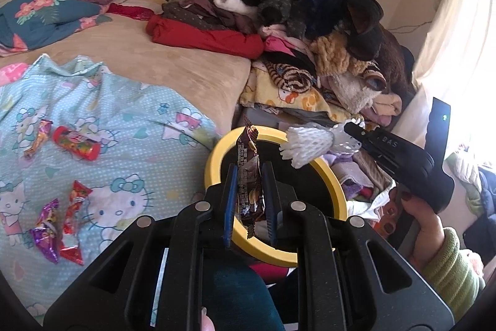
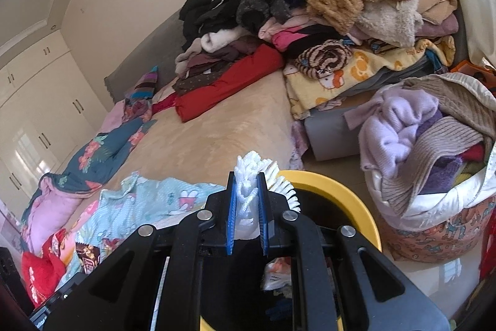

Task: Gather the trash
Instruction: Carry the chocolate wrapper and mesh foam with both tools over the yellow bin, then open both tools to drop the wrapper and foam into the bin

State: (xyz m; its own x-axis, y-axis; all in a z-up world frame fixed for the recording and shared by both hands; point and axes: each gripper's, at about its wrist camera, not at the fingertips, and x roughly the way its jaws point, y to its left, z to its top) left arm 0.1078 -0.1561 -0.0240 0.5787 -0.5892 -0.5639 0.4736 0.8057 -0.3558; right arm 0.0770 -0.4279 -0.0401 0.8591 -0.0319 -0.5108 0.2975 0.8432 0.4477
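L gripper (image 1: 249,200) clamped on brown wrapper (image 1: 248,176), R gripper (image 2: 246,207) clamped on white foam net (image 2: 248,194), both over yellow-rimmed bin (image 1: 214,163), bin contents mostly hidden, bed wrappers' (image 1: 46,225) print illegible.

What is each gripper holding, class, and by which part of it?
The left gripper pinches a brown snack wrapper around its lower middle. The right gripper clamps a white foam fruit net by one bunched end. Both are over the yellow bin.

Bright daylight glares from the right; sharp frames, fisheye-bent edges.
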